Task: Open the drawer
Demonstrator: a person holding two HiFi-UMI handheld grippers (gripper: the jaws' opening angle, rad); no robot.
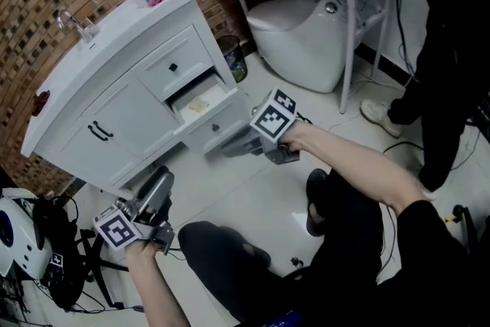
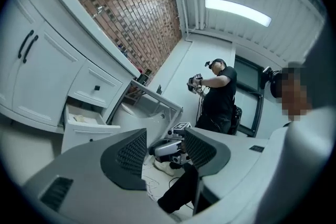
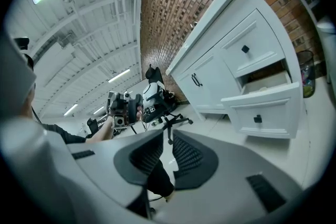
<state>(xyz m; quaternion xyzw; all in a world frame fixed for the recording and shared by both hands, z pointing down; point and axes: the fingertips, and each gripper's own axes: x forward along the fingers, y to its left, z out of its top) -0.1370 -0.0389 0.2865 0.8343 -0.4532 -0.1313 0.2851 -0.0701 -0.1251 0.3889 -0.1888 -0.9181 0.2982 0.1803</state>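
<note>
The drawer (image 1: 200, 121) is the lower one of two on the right side of the white cabinet (image 1: 115, 99). It is already pulled out part of the way, and something pale lies inside it. Its little black knob (image 3: 257, 118) sits in the middle of its front. The top drawer (image 1: 170, 69) above it is closed. The right gripper (image 1: 220, 149) is near the drawer's front but not touching it. Its jaws are only a little apart and they hold nothing; the knob is off to one side of them, not between them. The left gripper (image 1: 161, 181) is low down in front of the cabinet doors, well apart from the drawer. Its jaws are wide apart and hold nothing too. I think the job is mostly done, though the drawer could come out more. A few things could go wrong. If the right gripper bumps the front, it could push the drawer back in. The knob is small and the gap in the jaws is thin, so a grab at it might miss or slip off. A pull that is too hard might bring the drawer right out and tip the pale thing onto the floor (image 1: 256, 191). The person's legs are close in front, so the drawer might hit a knee.
</note>
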